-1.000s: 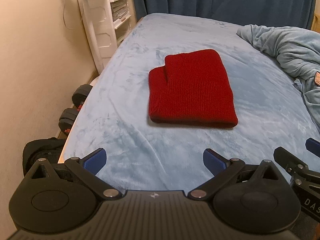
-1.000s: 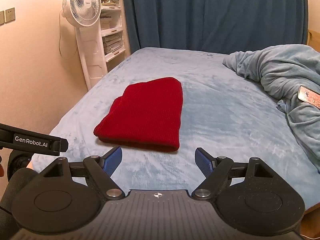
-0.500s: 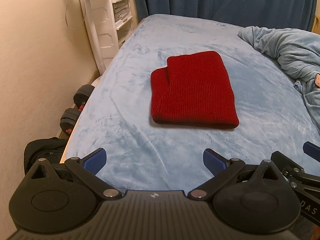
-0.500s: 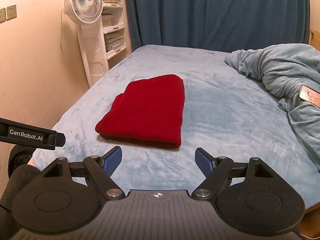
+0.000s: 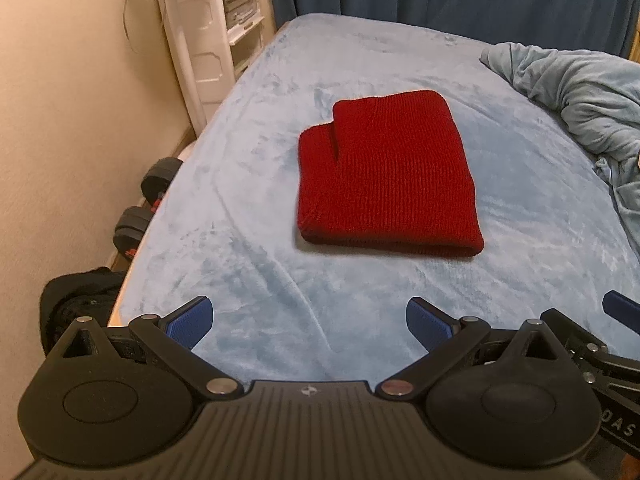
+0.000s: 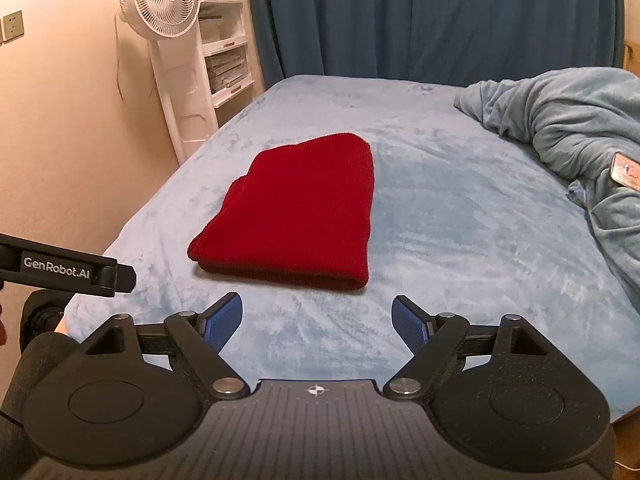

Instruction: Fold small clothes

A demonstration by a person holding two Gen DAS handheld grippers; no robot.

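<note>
Red knit garment (image 5: pixel 384 176) sits folded mid-frame on the blue bed (image 5: pixel 248 208), long axis running away from camera. Left gripper (image 5: pixel 308 318) and right gripper (image 6: pixel 318 316) both gape wide, empty, just short of its near edge; right looks a bit closer.

Both cameras sit at the near end of the bed (image 5: pixel 360 60), each looking forward and downward along its own fingers. The left wrist view is steeper and perhaps a little nearer. Both views share the red folded cloth (image 5: pixel 384 172) (image 6: pixel 296 212), the bed and the curtain (image 6: pixel 420 16).
</note>
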